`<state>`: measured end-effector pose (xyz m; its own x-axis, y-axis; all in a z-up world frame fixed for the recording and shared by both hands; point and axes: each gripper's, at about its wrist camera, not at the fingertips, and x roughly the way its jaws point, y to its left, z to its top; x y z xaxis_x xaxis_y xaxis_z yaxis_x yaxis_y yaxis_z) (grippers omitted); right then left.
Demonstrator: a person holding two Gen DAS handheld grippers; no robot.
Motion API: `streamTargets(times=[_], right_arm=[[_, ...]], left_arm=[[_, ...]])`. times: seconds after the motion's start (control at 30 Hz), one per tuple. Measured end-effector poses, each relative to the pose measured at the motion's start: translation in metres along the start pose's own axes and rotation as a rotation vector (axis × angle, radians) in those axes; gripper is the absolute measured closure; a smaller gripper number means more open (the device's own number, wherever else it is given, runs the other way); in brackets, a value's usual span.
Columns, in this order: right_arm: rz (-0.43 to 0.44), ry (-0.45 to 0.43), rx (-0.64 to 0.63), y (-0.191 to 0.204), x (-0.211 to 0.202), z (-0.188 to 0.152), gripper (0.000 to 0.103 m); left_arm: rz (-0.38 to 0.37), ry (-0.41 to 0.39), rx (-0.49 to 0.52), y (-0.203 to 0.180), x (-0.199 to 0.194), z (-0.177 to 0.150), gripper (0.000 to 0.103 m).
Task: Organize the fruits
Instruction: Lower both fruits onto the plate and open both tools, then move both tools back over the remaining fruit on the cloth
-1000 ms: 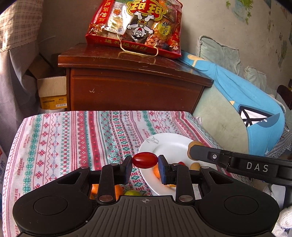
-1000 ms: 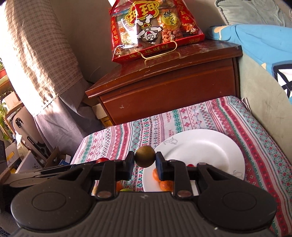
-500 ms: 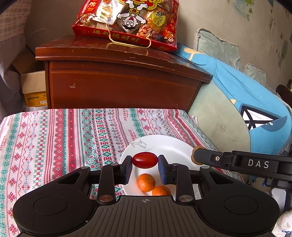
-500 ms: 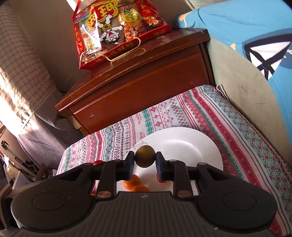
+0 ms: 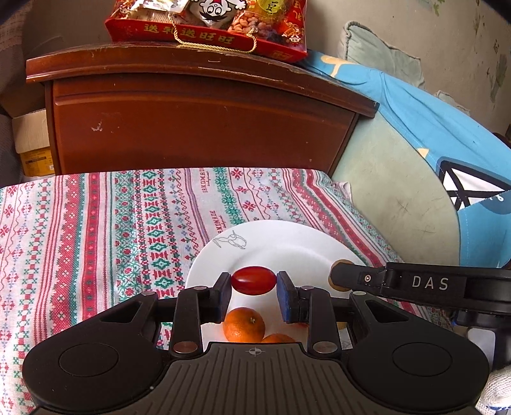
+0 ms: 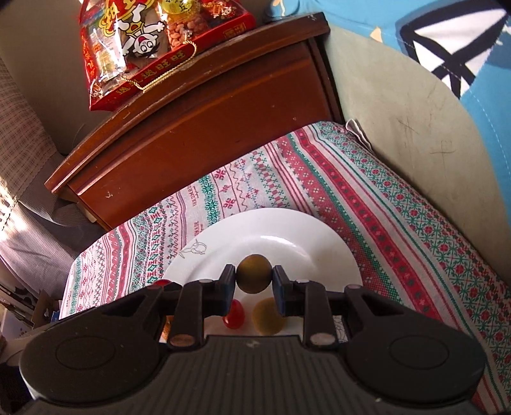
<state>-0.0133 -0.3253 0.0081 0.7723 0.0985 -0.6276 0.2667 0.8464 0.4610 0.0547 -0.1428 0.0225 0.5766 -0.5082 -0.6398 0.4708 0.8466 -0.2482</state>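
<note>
The left gripper (image 5: 254, 281) pinches a soft, thin-skinned tomato (image 5: 254, 281) endwise; the right gripper (image 6: 254, 278) clamps a firm, round brown fruit (image 6: 254, 277); both look light.

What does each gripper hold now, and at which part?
Left gripper: red cherry tomato, pinched at its two ends. Right gripper: brown-green round fruit, pinched at its sides.

2 wrist views, close above plate (image 5: 287, 236)

"DAS" stands in pale letters on the right gripper (image 5: 338, 281). The patterned tablecloth (image 5: 95, 230) carries "HANDMADE". Chinese characters line the red snack bag (image 5: 207, 22).
</note>
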Motion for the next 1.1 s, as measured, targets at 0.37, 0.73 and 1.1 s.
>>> streamTargets(times=[0.37,0.73,1.1], right_arm=[[0.039,-0.030,0.060,0.001,-0.016,0.008,0.065],[0.138,-0.022,-0.132,0.054,-0.034,-0.007,0.049],[0.244,0.088,-0.280,0.091,-0.044,-0.056,0.049]], left_arm=[[0.017,-0.040,-0.004,-0.003,-0.026,0.013,0.062],[0.140,-0.103,-0.133,0.053,-0.096,0.022,0.057],[0.297,-0.052,-0.194,0.089,-0.153,-0.019,0.057]])
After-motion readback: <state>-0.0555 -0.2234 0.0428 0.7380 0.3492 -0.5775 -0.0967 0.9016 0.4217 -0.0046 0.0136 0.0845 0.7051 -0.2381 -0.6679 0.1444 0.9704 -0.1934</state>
